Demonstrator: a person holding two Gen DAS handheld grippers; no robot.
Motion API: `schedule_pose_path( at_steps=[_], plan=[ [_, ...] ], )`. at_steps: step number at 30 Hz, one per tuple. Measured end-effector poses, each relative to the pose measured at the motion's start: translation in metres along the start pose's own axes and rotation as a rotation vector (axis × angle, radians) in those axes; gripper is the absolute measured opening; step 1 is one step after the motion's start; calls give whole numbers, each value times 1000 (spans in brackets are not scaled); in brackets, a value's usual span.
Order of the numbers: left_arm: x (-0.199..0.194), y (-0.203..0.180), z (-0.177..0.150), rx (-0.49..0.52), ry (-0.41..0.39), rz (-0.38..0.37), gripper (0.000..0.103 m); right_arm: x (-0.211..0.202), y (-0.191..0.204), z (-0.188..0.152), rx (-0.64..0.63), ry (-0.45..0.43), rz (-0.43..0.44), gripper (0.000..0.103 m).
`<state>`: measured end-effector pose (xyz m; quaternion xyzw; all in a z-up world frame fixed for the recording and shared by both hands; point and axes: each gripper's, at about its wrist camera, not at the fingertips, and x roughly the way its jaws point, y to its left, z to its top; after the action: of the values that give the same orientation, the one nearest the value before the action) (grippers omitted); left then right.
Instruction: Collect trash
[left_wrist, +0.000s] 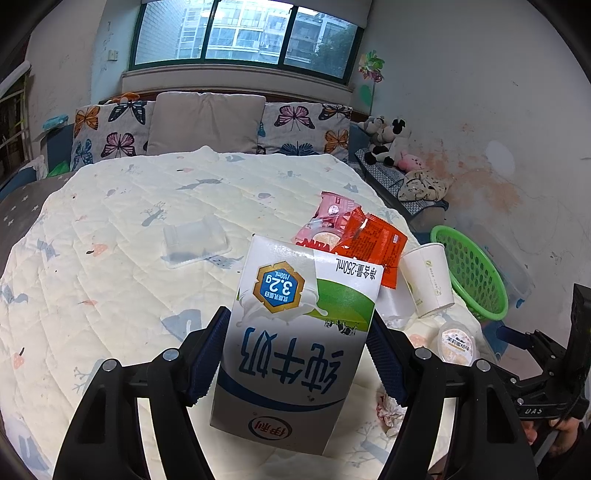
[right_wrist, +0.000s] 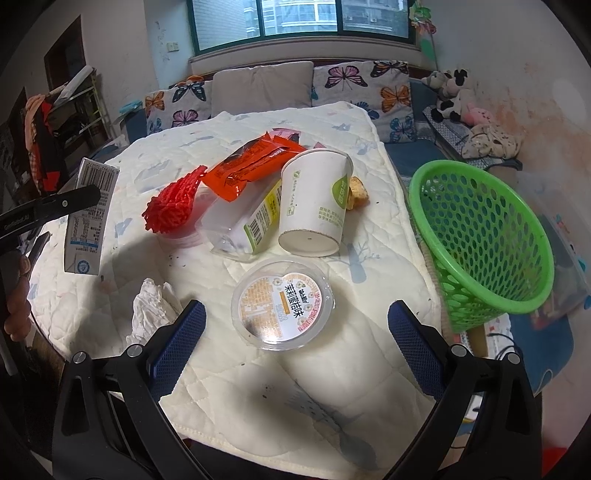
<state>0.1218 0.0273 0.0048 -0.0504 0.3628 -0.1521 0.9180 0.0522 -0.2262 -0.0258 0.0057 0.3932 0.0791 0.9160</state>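
Note:
My left gripper (left_wrist: 297, 350) is shut on a white, blue and green milk carton (left_wrist: 295, 343), held above the quilt; the same milk carton (right_wrist: 90, 218) shows at the left of the right wrist view. My right gripper (right_wrist: 297, 332) stands open over a round plastic cup lid (right_wrist: 282, 304), nothing between its pads. Beyond the lid lie a tipped paper cup (right_wrist: 316, 205), an orange wrapper (right_wrist: 251, 166), a red mesh sleeve (right_wrist: 173, 201), a clear plastic box (right_wrist: 243, 225) and a crumpled tissue (right_wrist: 153, 310). A green basket (right_wrist: 484, 243) stands tilted at the quilt's right edge.
A clear plastic tray (left_wrist: 195, 242) lies alone on the white quilt (left_wrist: 110, 258). A pink wrapper (left_wrist: 328, 218) sits behind the orange one. Pillows (left_wrist: 207, 123) line the far side, and stuffed toys (left_wrist: 388, 142) sit at the right by the wall.

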Motion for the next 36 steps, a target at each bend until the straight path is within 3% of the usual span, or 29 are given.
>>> schedule_pose_path(
  at_steps=[36],
  plan=[
    [-6, 7, 3, -35, -15, 16, 69, -2, 4, -4, -14, 0, 10, 97]
  ],
)
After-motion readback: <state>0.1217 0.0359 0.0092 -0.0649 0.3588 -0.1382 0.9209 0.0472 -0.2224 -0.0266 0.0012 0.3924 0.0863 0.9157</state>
